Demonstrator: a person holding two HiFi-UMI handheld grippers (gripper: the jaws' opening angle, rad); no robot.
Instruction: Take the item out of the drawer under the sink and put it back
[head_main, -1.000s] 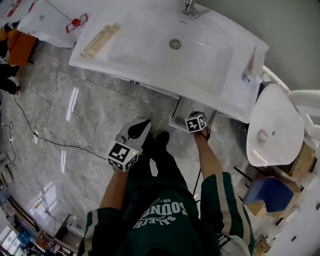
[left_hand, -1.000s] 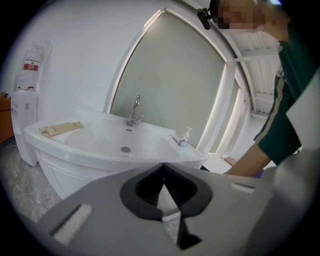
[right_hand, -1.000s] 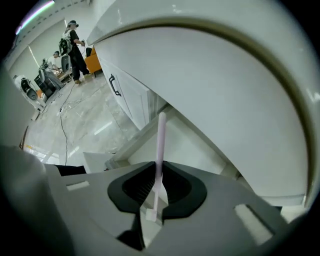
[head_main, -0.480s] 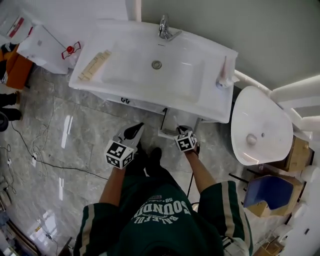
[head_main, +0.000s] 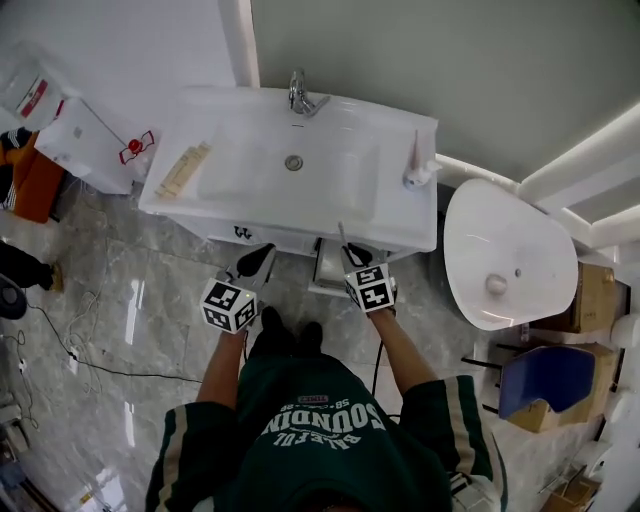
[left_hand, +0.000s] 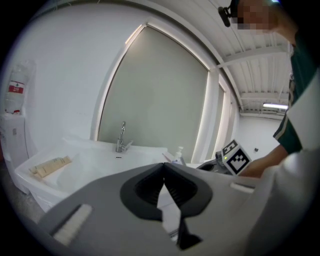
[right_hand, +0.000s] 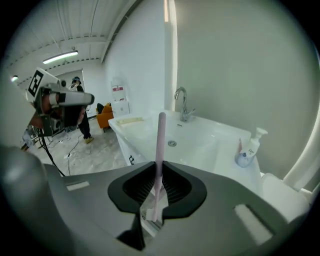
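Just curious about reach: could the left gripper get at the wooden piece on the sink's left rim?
Probably yes: the left gripper is empty, jaws together, and nothing stands between it and the wooden piece. Jaws must open first.

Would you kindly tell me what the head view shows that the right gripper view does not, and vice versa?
Only the head view: the blue chair and the person's green sweatshirt. Only the right gripper view: a ceiling strip lamp, and the right gripper shut on a slim pink stick. Both: the white sink basin, its chrome faucet and the soap pump bottle.
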